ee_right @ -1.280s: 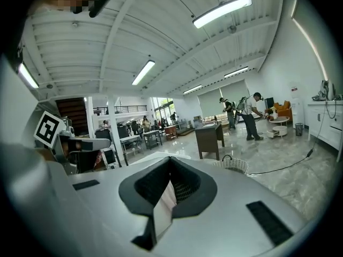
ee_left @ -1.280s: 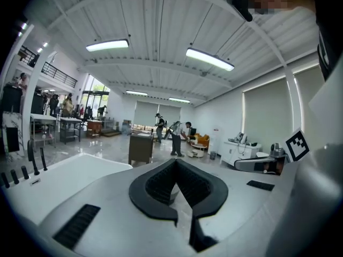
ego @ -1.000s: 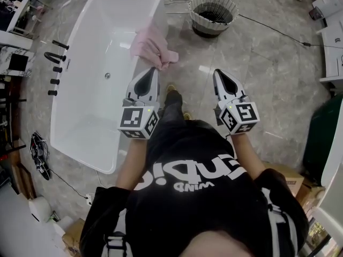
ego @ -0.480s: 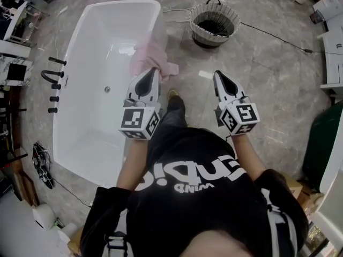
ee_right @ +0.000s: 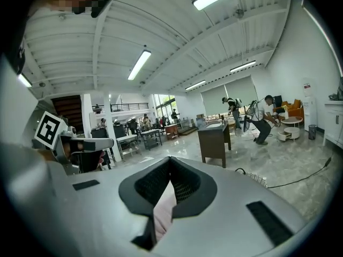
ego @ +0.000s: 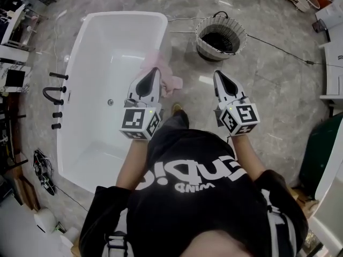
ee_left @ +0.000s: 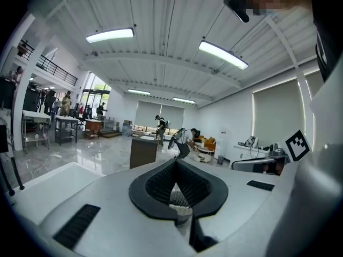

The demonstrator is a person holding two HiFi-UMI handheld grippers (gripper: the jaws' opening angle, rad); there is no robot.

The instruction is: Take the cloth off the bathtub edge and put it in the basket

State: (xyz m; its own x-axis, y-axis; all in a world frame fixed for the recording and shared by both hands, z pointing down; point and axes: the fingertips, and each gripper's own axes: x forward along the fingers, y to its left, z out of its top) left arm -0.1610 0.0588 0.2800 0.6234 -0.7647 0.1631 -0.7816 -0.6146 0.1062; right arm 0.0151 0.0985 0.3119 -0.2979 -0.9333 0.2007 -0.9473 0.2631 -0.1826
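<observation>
A pink cloth [ego: 170,79] hangs over the right edge of the white bathtub [ego: 161,20]. My left gripper [ego: 155,70] is shut and holds nothing. Its tip is over the cloth and hides part of it. My right gripper [ego: 216,73] is also shut and holds nothing, over the floor to the right of the cloth. The round wicker basket [ego: 201,43] stands on the floor beyond the right gripper. In the right gripper view a pink patch [ee_right: 162,216] shows through the slit of the shut jaws.
Black tap fittings [ego: 53,92] stand on the floor left of the tub. A cable [ego: 278,46] runs across the marble floor from the basket to the right. A dark green bin [ego: 321,149] is at the right edge. The person's shoe [ego: 176,108] is beside the tub.
The tub, cloth and basket have slid down the head view towards me. The cloth now lies right at the left gripper's tip. Both grippers keep their places in the view and stay shut.
</observation>
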